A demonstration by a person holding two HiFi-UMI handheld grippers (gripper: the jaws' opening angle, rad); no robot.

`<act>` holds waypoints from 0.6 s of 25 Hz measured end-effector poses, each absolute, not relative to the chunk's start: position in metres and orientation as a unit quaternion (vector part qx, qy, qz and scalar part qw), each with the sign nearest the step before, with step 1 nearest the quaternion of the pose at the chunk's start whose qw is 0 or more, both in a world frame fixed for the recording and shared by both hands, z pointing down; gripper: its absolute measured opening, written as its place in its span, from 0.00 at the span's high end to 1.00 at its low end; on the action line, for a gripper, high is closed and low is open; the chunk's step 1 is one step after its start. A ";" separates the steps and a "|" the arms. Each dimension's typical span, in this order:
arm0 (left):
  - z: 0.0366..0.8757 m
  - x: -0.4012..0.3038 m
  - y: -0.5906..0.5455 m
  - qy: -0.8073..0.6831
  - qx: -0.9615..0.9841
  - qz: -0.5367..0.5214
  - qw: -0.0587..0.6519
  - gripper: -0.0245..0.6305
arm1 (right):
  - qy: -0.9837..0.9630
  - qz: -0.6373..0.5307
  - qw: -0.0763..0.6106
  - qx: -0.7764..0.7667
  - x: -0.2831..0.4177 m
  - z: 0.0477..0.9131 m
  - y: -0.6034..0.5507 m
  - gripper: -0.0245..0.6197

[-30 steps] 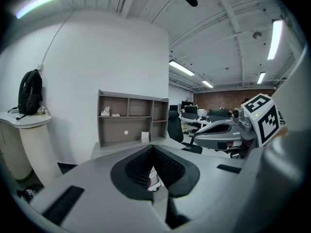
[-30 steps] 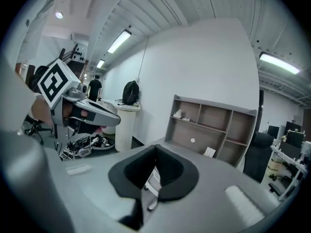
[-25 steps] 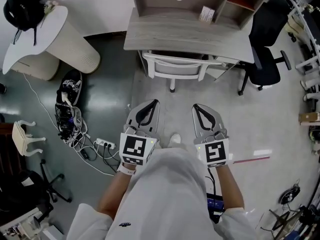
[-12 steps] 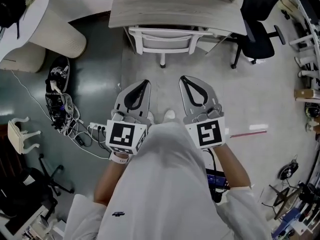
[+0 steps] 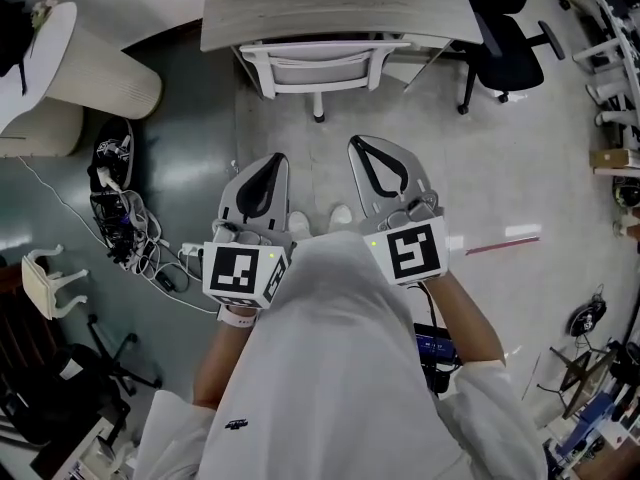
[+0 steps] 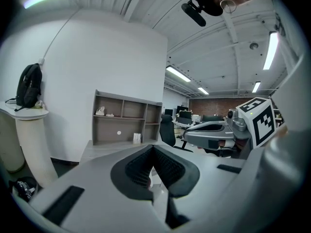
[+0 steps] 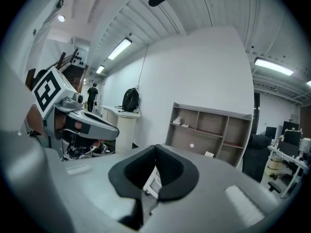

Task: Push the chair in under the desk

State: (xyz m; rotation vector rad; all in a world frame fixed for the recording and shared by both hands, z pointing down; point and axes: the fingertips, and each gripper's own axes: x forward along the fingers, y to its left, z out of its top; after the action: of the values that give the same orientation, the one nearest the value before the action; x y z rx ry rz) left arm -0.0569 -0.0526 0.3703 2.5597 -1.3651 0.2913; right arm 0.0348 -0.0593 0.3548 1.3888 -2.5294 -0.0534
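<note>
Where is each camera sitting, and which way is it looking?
Head view: on the person's head, looking steeply down at the white chair at the desk; both forearms, the left tongs and right tongs show.
Left gripper view: on the left tongs, looking forward along its shut jaws at the shelf unit; the right tongs shows at right.
Right gripper view: on the right tongs, looking forward at that shelf unit; the left tongs shows at left.
Shared: both gripper views see the shelf unit and the backpack.
</note>
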 end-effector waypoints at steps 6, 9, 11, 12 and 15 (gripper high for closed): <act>0.367 -0.051 -0.051 -0.455 0.878 0.106 0.105 0.95 | -0.869 -0.015 0.142 0.474 0.033 0.362 -0.055 0.95; 0.373 -0.052 -0.049 -0.458 0.875 0.109 0.110 0.95 | -0.869 -0.010 0.140 0.474 0.035 0.362 -0.053 0.95; 0.376 -0.049 -0.048 -0.456 0.876 0.113 0.112 0.95 | -0.869 -0.010 0.134 0.477 0.038 0.362 -0.054 0.95; 0.377 -0.047 -0.046 -0.454 0.876 0.114 0.112 0.95 | -0.868 -0.010 0.131 0.479 0.040 0.361 -0.054 0.95; 0.378 -0.044 -0.045 -0.453 0.877 0.113 0.113 0.95 | -0.868 -0.007 0.125 0.480 0.042 0.361 -0.055 0.95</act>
State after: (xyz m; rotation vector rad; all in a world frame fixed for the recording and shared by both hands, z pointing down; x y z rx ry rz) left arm -0.0438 -0.0450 0.3783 2.5720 -1.3303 0.3322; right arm 0.0419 -0.0552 0.3607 1.3994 -2.5289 -0.0212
